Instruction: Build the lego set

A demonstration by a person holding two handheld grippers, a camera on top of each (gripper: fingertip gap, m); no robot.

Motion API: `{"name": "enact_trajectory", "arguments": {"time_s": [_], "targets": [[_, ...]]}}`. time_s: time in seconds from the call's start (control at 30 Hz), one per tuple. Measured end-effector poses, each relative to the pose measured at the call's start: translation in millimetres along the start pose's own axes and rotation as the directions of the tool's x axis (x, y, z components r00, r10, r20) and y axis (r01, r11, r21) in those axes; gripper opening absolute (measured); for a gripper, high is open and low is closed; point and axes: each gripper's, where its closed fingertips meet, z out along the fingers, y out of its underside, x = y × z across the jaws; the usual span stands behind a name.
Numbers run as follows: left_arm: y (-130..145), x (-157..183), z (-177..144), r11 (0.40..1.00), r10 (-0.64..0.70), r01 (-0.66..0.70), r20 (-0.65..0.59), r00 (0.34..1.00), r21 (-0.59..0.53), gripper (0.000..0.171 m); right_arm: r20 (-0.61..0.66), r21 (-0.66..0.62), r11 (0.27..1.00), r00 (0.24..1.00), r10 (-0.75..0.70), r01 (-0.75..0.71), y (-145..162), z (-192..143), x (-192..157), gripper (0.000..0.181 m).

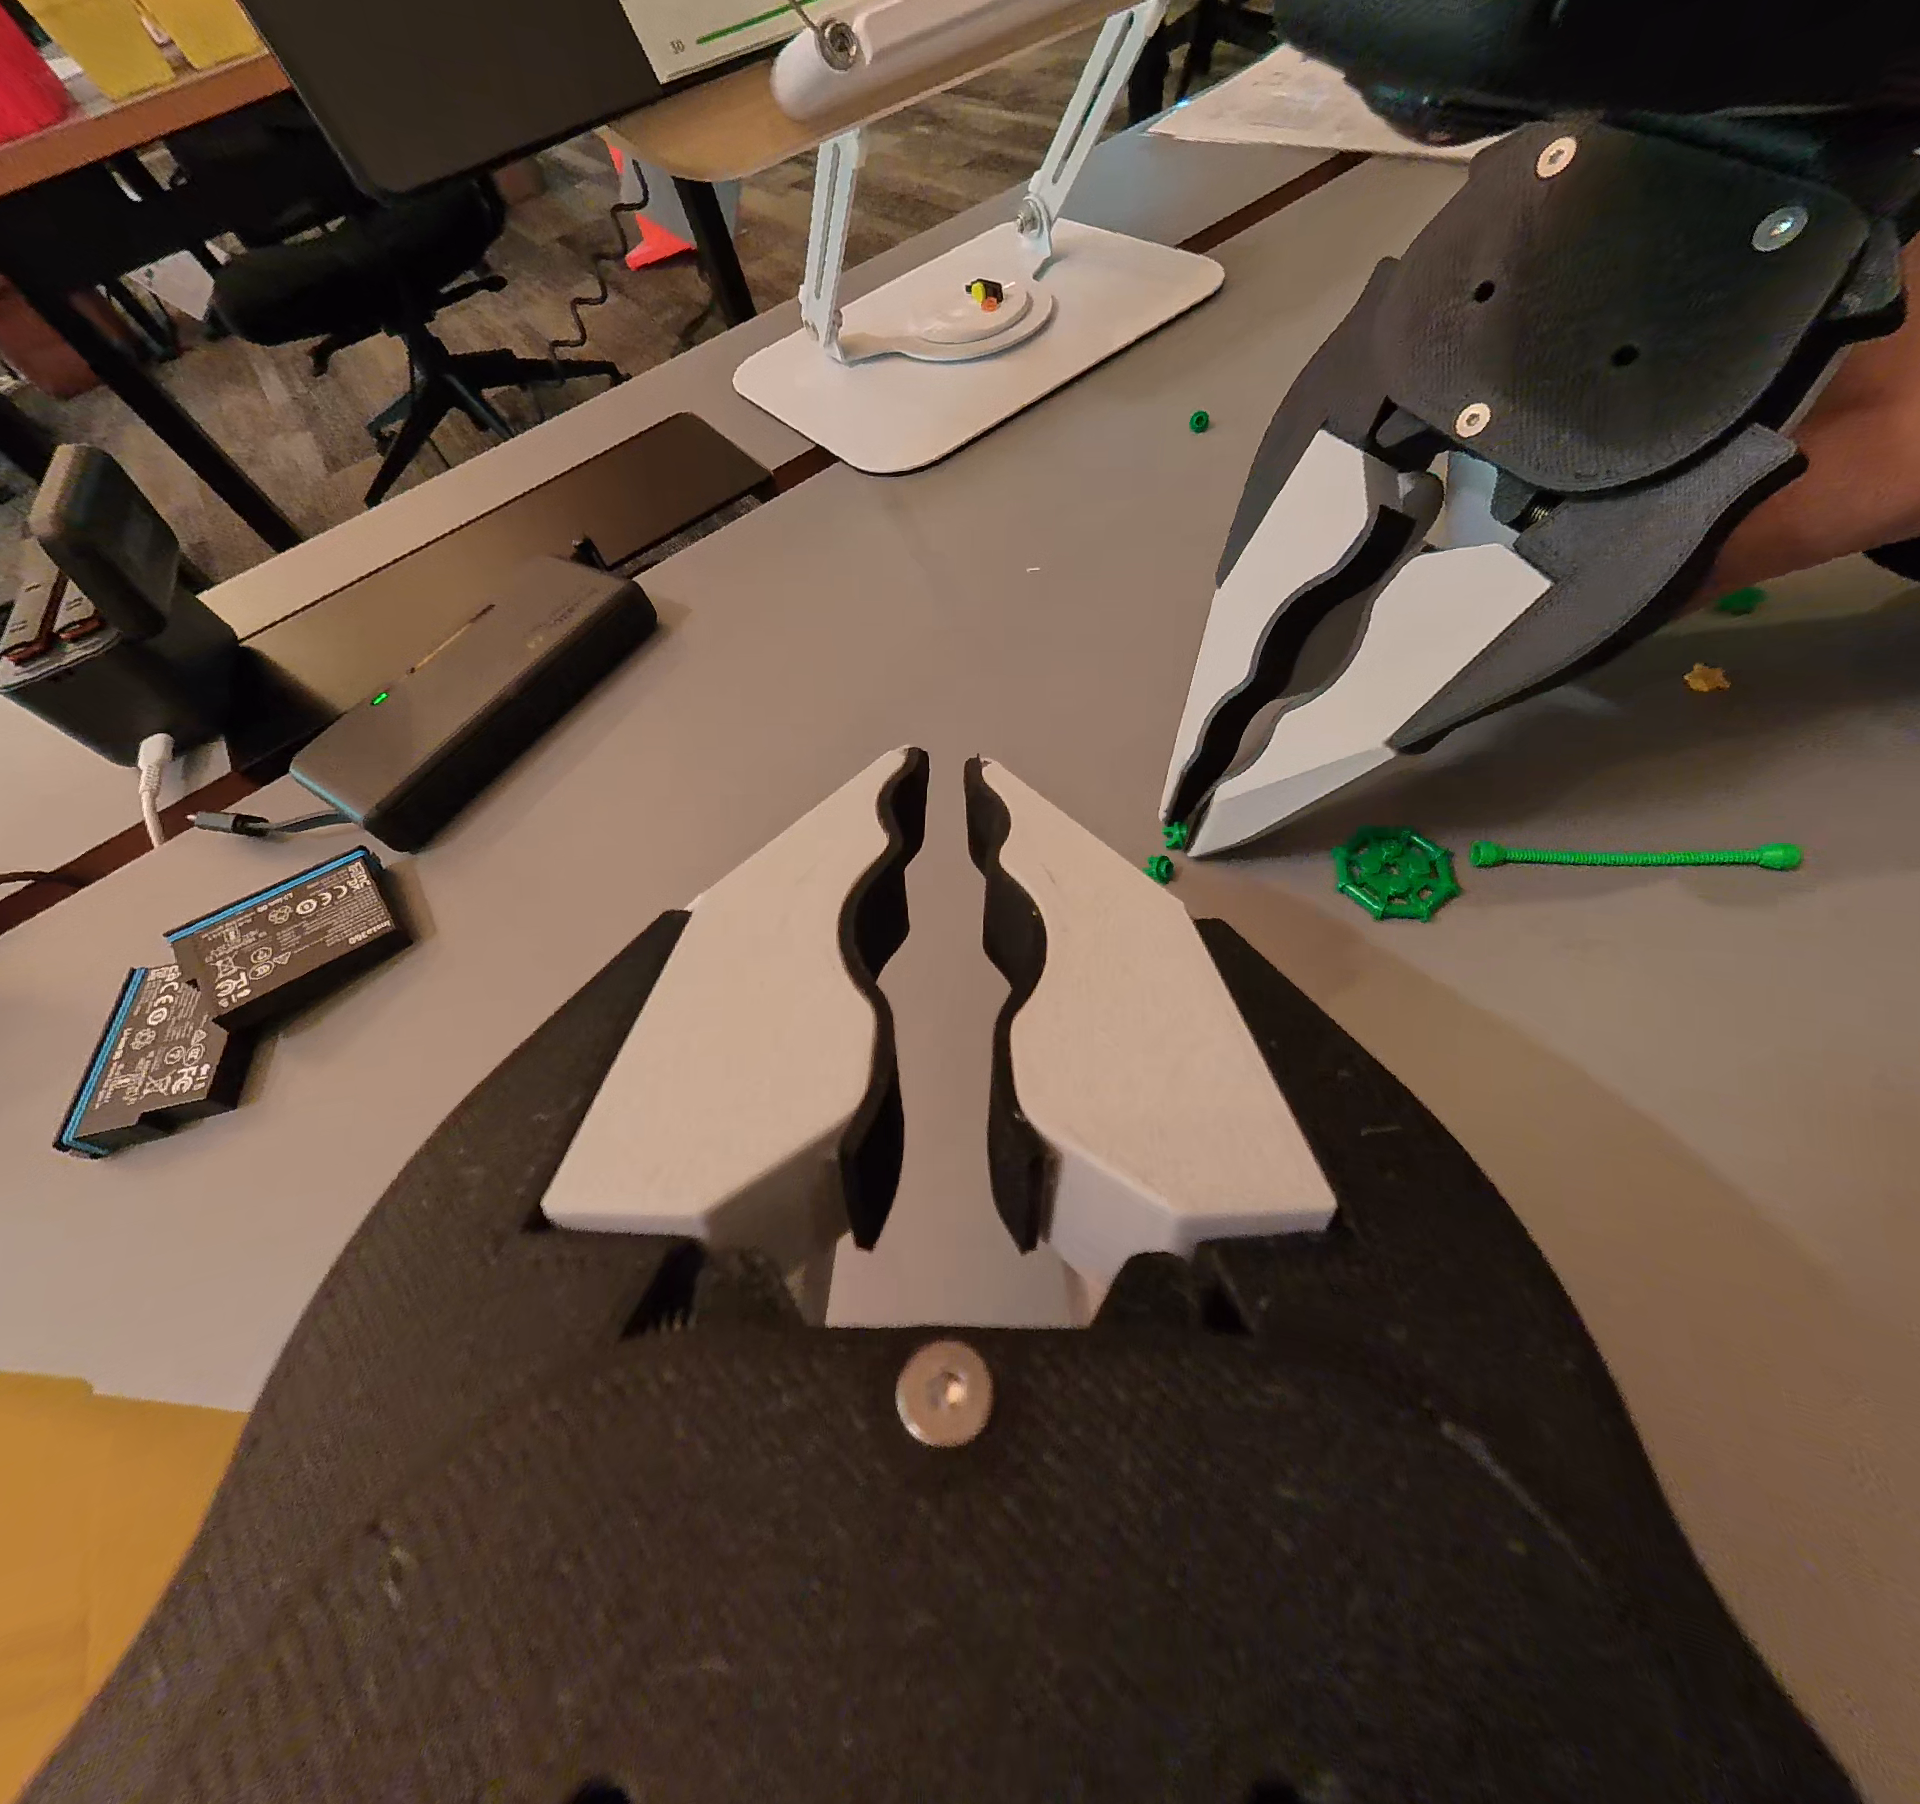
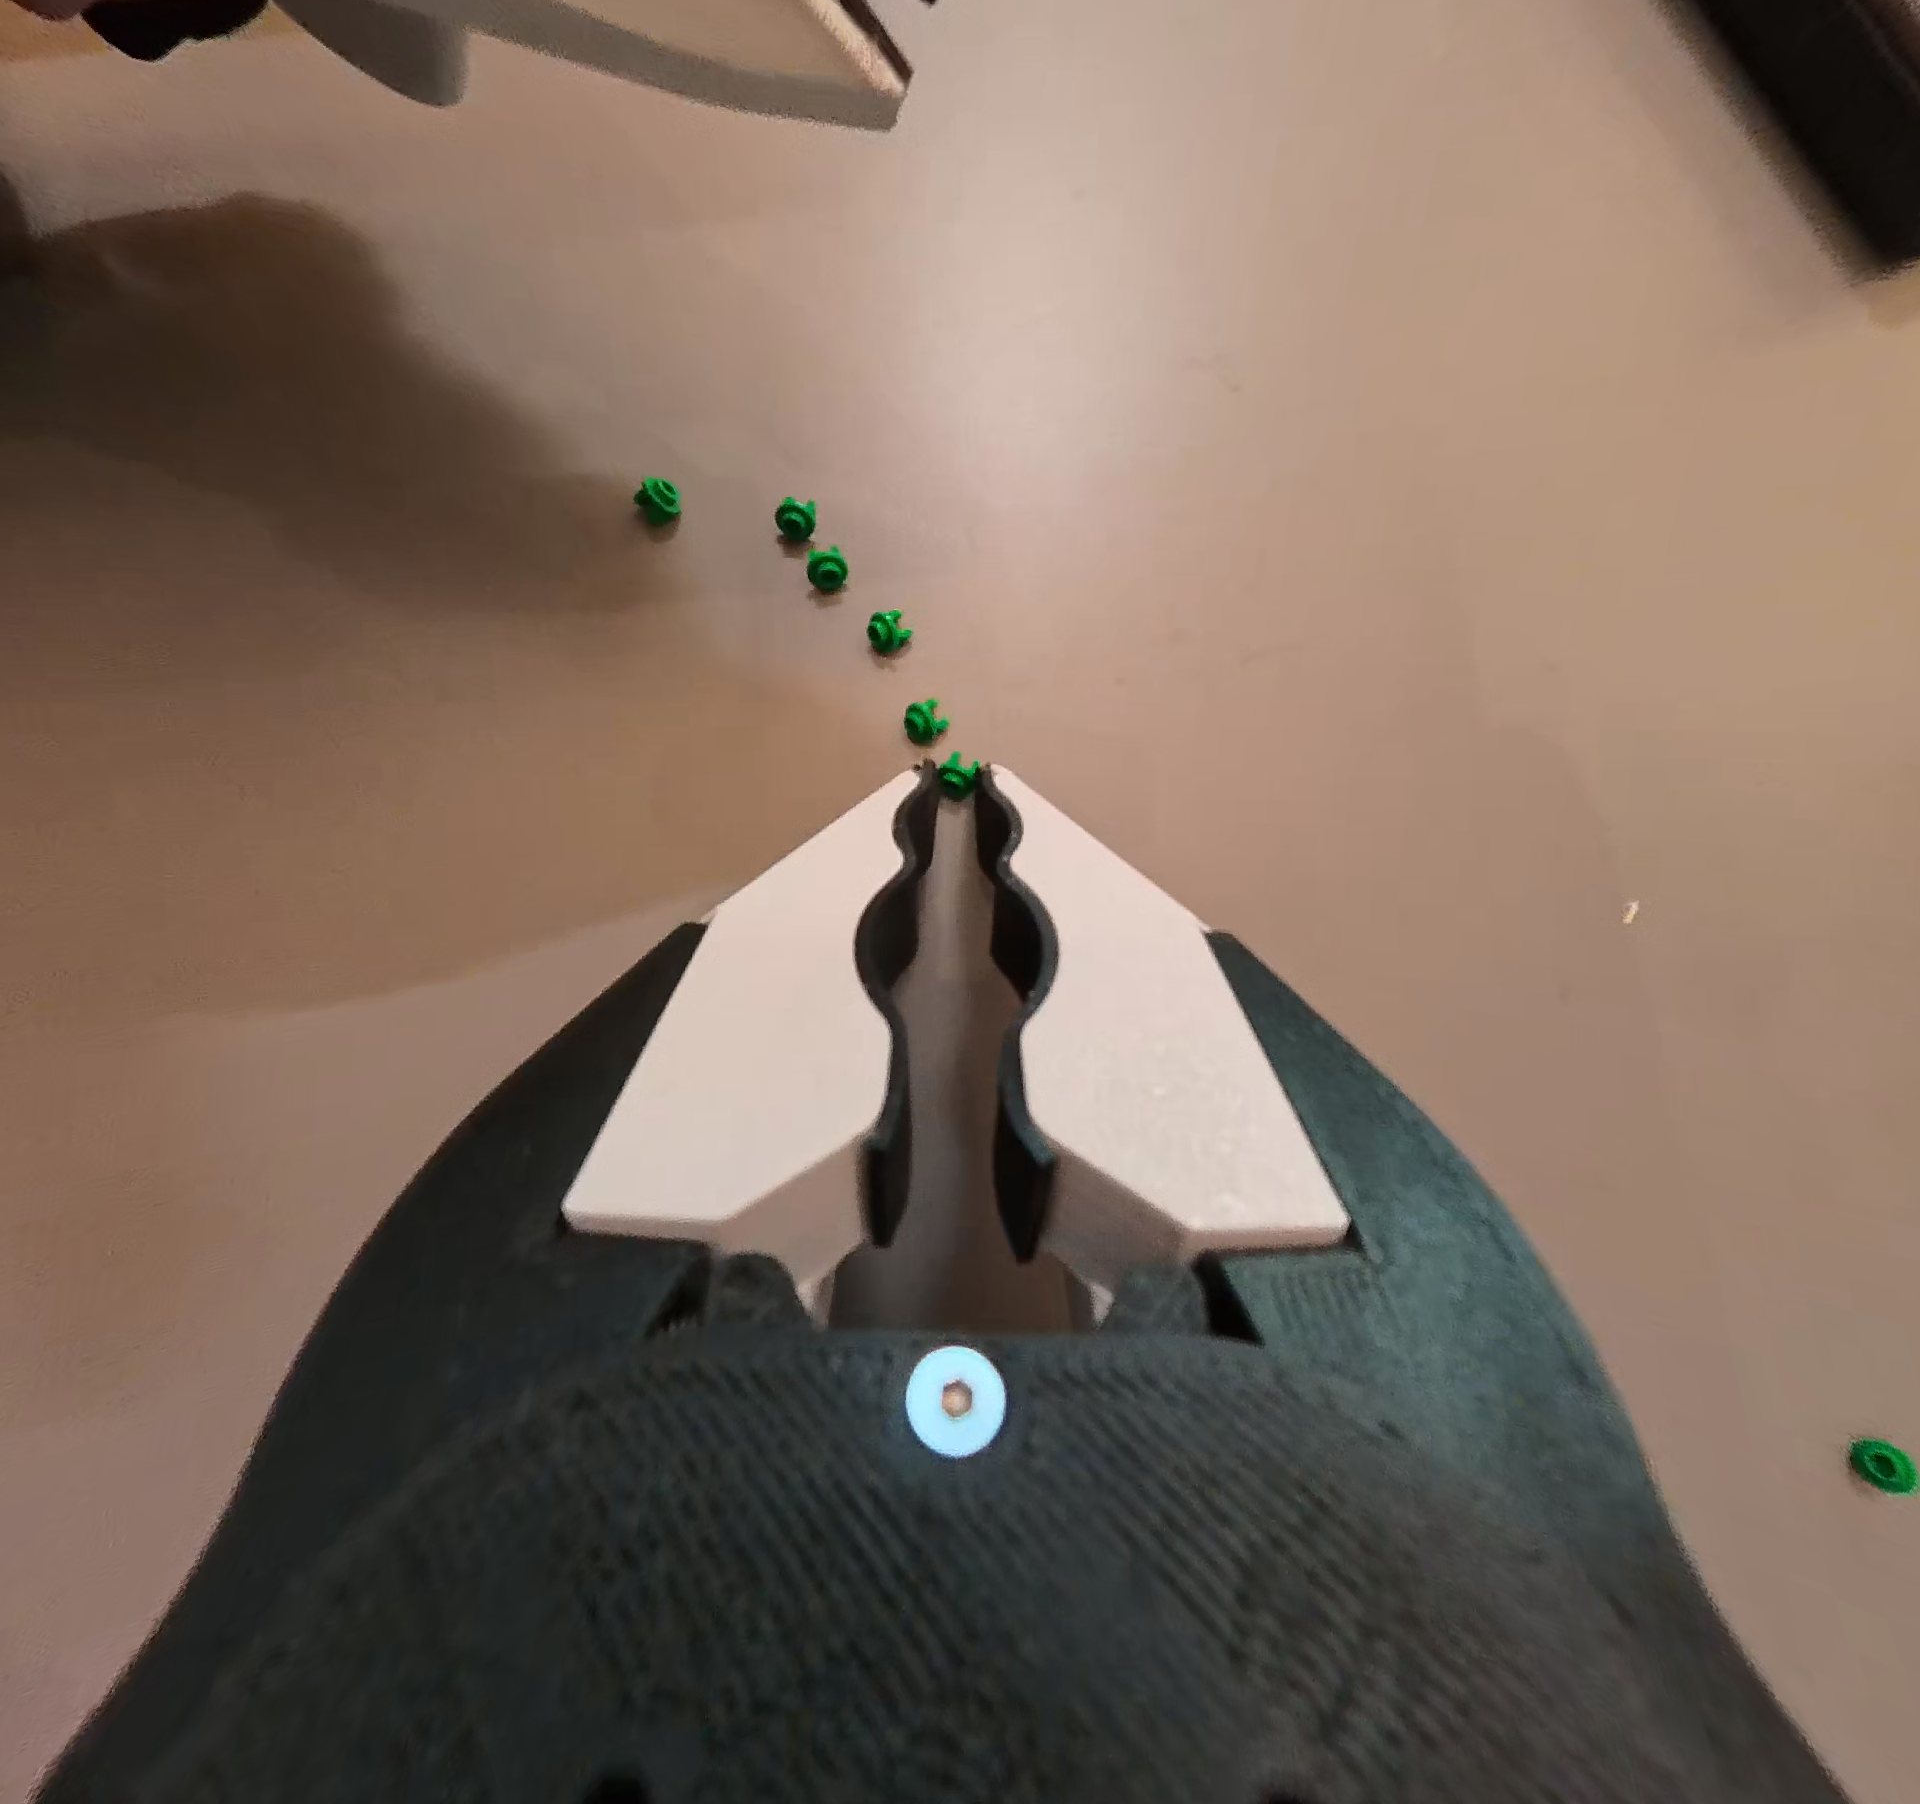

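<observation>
The right gripper (image 2: 956, 770), with pale wedge fingers in a black frame, points down at the grey tabletop (image 2: 1351, 611), its tips narrowed around a tiny green round lego stud (image 2: 957, 778). Five more matching green studs (image 2: 888, 631) trail away from that stud in a curved line beyond the tips. Just beside it on the table lie a green wheel-shaped lego piece (image 1: 1395, 872) and a thin green lego rod (image 1: 1634, 856). The left gripper (image 1: 943, 760) hovers near that stud, slightly parted and empty.

Tiny green studs (image 2: 889, 631) in a curved row
</observation>
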Motion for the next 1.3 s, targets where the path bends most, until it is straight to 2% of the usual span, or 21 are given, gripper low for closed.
{"name": "enact_trajectory", "arguments": {"time_s": [0.2,0.37,0.53,0.7,0.77,0.83,1.03,1.3], "targets": [[1,-1,0,1.000,-0.002,0.002,0.002,1.000,-0.001,0.003,0.013,0.005,1.000,1.000,0.011,-0.011,-1,-14,0,0.014],[0,0,0,1.000,-0.008,0.008,-0.001,1.000,0.002,0.003,-0.037,0.076,0.997,0.999,0.017,-0.015,3,-57,5,0.015],[2,1,0,1.000,-0.004,0.004,-0.010,1.000,-0.009,0.003,-0.142,0.192,0.981,0.989,0.038,-0.010,25,-108,15,0.016],[16,17,-1,0.997,-0.010,0.000,-0.129,0.992,-0.082,0.000,-0.217,0.438,0.898,0.965,0.148,-0.039,57,-146,25,0.007],[22,26,-5,0.990,-0.087,0.060,-0.213,0.973,-0.129,0.003,-0.189,0.444,0.892,0.965,0.184,-0.084,74,-147,25,0.010],[22,37,-13,0.988,-0.116,0.080,-0.284,0.952,-0.136,0.014,-0.175,0.427,0.896,0.960,0.218,-0.126,86,-147,25,0.013],[47,42,-21,0.978,-0.068,0.048,-0.091,0.994,-0.203,0.033,-0.258,0.414,0.908,0.949,0.184,-0.063,95,-163,18,0.014],[83,32,-17,0.935,-0.102,0.097,0.003,0.995,-0.340,0.039,-0.290,0.412,0.911,0.946,0.146,-0.014,97,-173,6,0.014]]}}
